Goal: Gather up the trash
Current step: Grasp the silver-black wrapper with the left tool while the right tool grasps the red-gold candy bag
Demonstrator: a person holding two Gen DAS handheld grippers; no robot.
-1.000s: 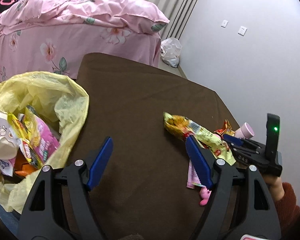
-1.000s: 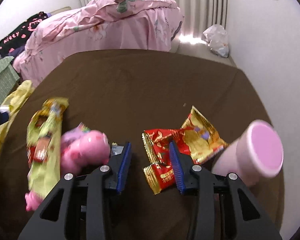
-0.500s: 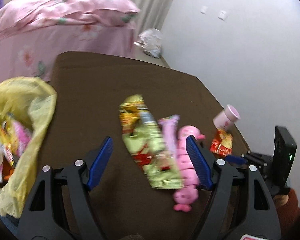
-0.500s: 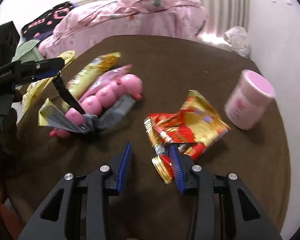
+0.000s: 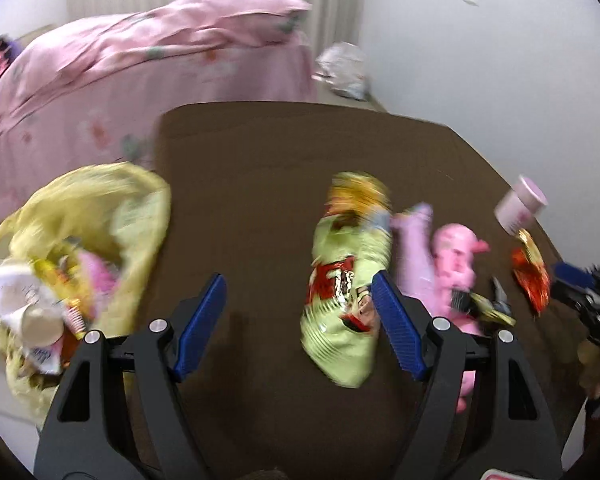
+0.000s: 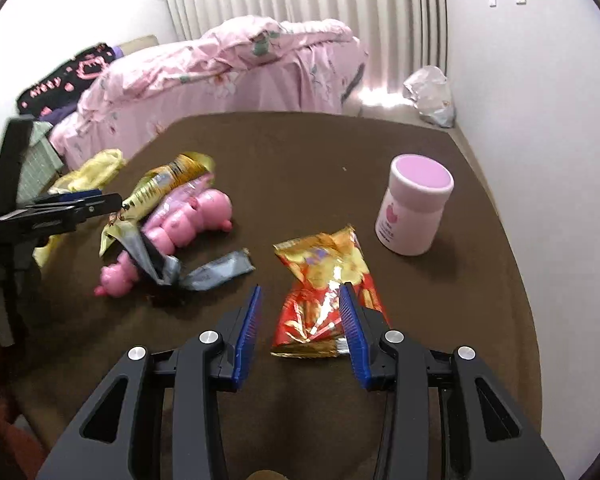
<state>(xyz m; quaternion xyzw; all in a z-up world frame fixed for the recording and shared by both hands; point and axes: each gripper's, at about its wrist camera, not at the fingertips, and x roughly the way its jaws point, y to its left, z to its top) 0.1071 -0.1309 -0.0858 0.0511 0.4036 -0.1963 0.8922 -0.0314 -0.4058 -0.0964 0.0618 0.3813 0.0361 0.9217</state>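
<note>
Brown desk (image 6: 300,152) beside a pink bed (image 6: 220,68), trash scattered.
Right gripper (image 6: 300,328) jaws open astride the red-gold wrapper (image 6: 324,276); left gripper (image 5: 296,320) jaws open, green wrapper (image 5: 346,280) between them, yellow bag (image 5: 100,216) left.

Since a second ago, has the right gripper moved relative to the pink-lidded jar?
Yes. In the right wrist view the right gripper has backed away from the pink-lidded jar, which now stands farther up the brown table; the red and gold wrapper lies between its jaws.
</note>
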